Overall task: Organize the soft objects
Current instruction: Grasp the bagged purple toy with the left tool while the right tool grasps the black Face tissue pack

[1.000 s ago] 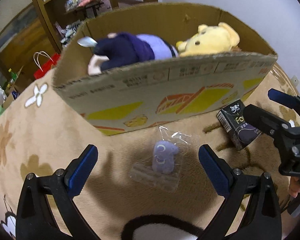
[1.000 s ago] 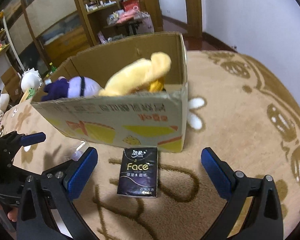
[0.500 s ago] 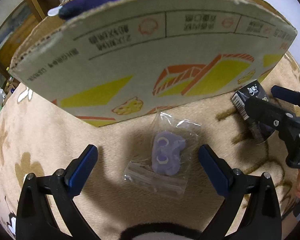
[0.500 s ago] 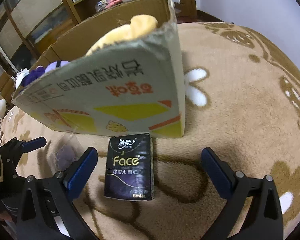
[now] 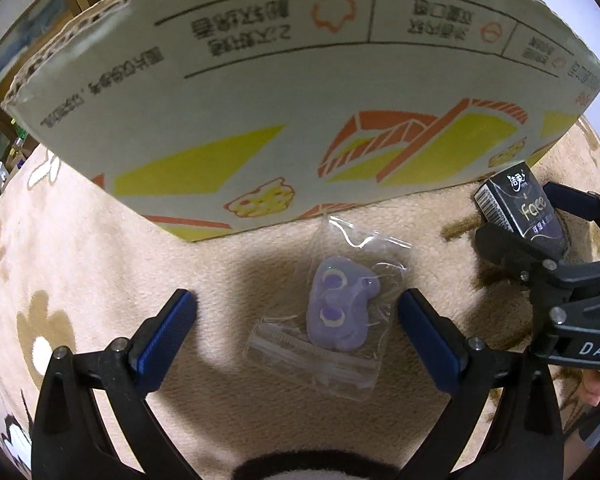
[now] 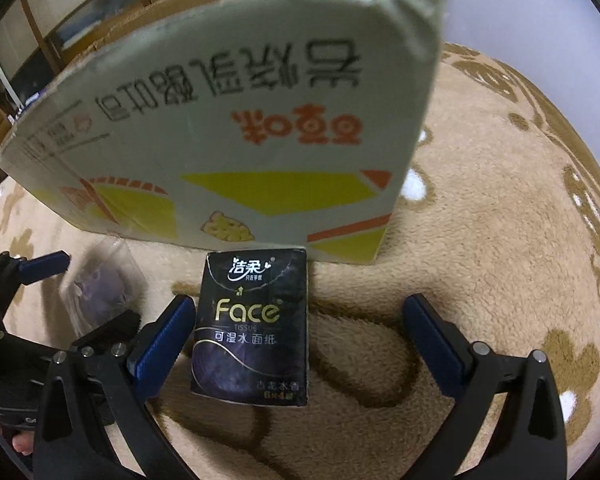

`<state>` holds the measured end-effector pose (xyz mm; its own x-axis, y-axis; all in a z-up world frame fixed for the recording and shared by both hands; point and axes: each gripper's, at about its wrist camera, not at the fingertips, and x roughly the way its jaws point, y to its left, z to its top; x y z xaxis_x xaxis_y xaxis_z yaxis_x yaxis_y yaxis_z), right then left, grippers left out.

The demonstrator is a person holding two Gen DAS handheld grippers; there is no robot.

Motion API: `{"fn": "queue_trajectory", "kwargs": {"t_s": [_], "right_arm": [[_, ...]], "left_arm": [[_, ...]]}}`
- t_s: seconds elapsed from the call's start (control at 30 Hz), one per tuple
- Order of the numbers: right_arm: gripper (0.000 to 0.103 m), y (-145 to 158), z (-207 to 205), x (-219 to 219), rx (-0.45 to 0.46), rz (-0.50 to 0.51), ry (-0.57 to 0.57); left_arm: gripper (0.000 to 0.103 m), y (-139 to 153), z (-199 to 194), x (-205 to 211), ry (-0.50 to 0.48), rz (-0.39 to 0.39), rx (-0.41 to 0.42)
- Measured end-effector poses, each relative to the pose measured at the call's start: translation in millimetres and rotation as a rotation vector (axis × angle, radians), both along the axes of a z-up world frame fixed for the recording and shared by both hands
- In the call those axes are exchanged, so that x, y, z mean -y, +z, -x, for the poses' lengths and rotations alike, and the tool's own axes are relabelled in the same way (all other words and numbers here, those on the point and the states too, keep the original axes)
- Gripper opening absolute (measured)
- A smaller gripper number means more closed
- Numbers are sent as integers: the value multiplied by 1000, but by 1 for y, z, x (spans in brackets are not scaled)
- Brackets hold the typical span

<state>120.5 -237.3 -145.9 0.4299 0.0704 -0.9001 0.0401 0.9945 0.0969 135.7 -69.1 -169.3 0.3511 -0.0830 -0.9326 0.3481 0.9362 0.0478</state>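
the left gripper (image 5: 296, 320) hangs low over a tan carpet (image 5: 100, 260), its jaws wide apart, with a clear bag (image 5: 328, 312) lying flat between the two blue pads (image 5: 168, 332). inside the bag sits a small purple toy (image 5: 338, 312). neither pad touches the bag.

the right gripper (image 6: 300, 340) is also spread wide, straddling a dark tissue pack (image 6: 252, 328) that lies on the carpet (image 6: 500, 240). its left pad (image 6: 164, 340) is just beside the pack's edge; whether they touch is unclear. the right pad stands well apart from the pack.

a cardboard box (image 5: 280, 100) stands just behind both items, its printed wall filling the top of each view; the pack's far end is right at the box's base (image 6: 260, 120). in the right wrist view the bag (image 6: 100, 284) shows blurred to the left of the pack.
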Motion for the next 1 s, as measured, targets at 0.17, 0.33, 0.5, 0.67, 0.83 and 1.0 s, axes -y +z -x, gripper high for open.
{"fn": "queue_trajectory", "kwargs": {"t_s": [0.17, 0.33, 0.5, 0.67, 0.83, 1.0], "right_arm": [[103, -2, -4, -11, -8, 43, -18], [103, -2, -8, -15, -14, 41, -14], [103, -5, -16, -15, -22, 49, -7], [94, -1, -8, -8, -11, 76, -15], [72, 10, 0, -20, 3, 123, 6], [56, 17, 4, -26, 15, 129, 22]], "left_arm": [[101, -7, 7, -4, -5, -1, 4], [101, -10, 10, -4, -3, 4, 2], [101, -7, 10, -1, -4, -5, -5], [98, -4, 8, -1, -5, 3, -13], [82, 3, 11, -1, -24, 13, -10], [61, 9, 12, -5, -12, 34, -15]]}}
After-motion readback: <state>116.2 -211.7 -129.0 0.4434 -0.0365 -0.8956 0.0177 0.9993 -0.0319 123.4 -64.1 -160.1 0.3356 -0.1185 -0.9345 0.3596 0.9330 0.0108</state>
